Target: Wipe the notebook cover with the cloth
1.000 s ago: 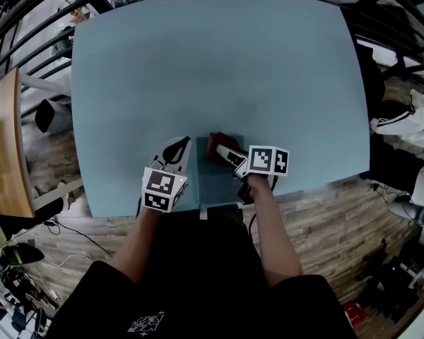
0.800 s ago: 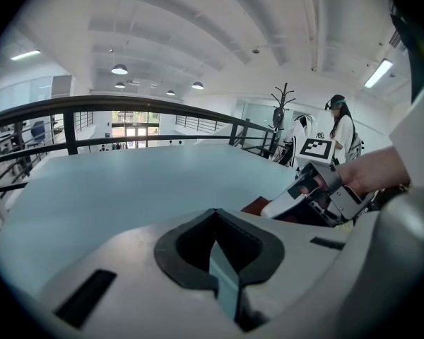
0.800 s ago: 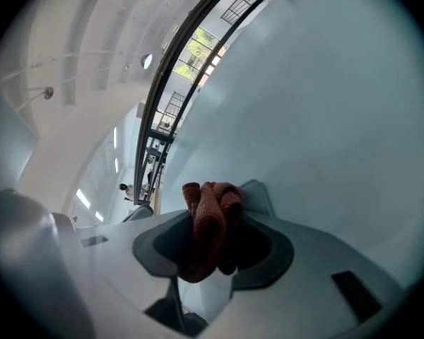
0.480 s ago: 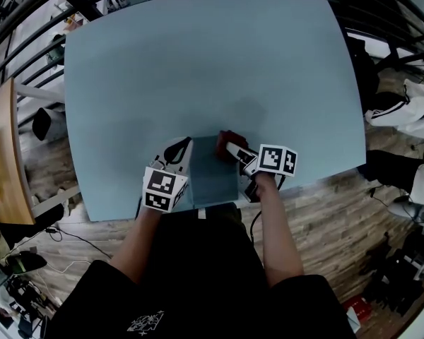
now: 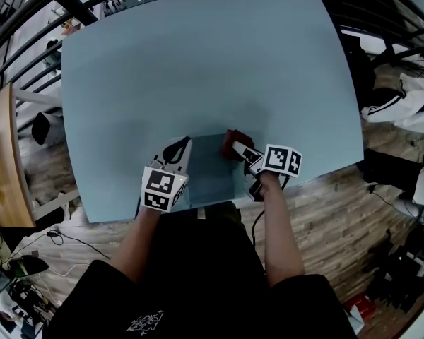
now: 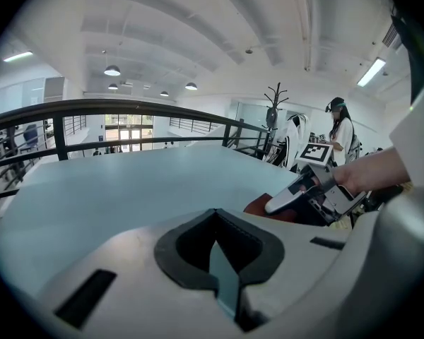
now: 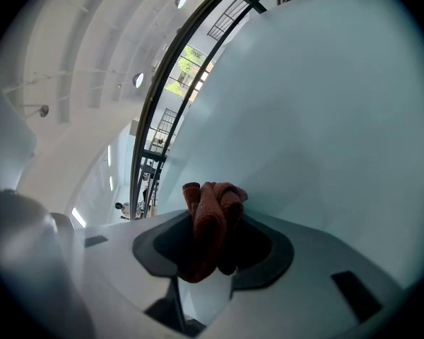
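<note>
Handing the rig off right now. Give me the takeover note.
Left gripper: fingers nearly closed, only a teal sliver between them, tips at the left edge of the notebook, likely steadying it.
Right gripper: shut on the red cloth, which sits at the notebook's far right corner.
The notebook lies flat at the near edge of the table.
Done: cloth gripped, at the cover.
Left: sweep the cover; how much is already wiped does not show.

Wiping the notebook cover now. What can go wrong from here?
1. The dark red cloth, clamped in the right gripper, sits at the far right corner of the blue-grey notebook. The next stroke may run off onto the light blue table.
2. The notebook lies by the table's near edge, with only the left gripper at its left side. A firm stroke might slide it.
</note>
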Demonstrator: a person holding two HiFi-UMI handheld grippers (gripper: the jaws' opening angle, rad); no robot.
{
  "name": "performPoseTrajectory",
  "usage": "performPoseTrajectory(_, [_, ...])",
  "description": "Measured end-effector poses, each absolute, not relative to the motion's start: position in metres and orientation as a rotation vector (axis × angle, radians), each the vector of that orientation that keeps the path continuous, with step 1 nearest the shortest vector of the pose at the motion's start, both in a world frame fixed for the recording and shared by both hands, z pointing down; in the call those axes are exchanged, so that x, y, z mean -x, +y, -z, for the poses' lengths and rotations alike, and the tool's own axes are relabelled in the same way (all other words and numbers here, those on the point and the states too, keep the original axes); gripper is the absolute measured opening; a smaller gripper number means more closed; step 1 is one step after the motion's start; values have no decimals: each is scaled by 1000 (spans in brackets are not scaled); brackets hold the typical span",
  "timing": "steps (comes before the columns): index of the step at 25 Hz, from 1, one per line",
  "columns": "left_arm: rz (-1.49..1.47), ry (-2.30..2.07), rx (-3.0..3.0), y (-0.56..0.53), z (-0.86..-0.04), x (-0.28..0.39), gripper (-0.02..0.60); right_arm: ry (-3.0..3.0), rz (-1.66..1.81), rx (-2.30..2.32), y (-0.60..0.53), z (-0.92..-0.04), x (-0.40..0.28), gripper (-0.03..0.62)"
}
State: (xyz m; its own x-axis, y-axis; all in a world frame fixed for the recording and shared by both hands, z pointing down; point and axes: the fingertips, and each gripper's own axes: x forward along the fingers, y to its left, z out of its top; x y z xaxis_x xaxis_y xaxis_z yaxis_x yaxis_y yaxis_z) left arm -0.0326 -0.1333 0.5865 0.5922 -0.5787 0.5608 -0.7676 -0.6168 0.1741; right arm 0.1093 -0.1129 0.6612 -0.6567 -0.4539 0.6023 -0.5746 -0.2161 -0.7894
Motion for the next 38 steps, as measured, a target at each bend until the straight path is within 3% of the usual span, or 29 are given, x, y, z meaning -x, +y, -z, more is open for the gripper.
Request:
performPoseTrajectory(9, [-636,-1113,-2420,-127,-579,38,8,-1986,-1999,-1223,-110,-641,-101,147])
performPoseTrajectory(38, [-626,-1188,-2395,-99,-566,87,8,-2015,-1999,-917,-72,-644,27,147])
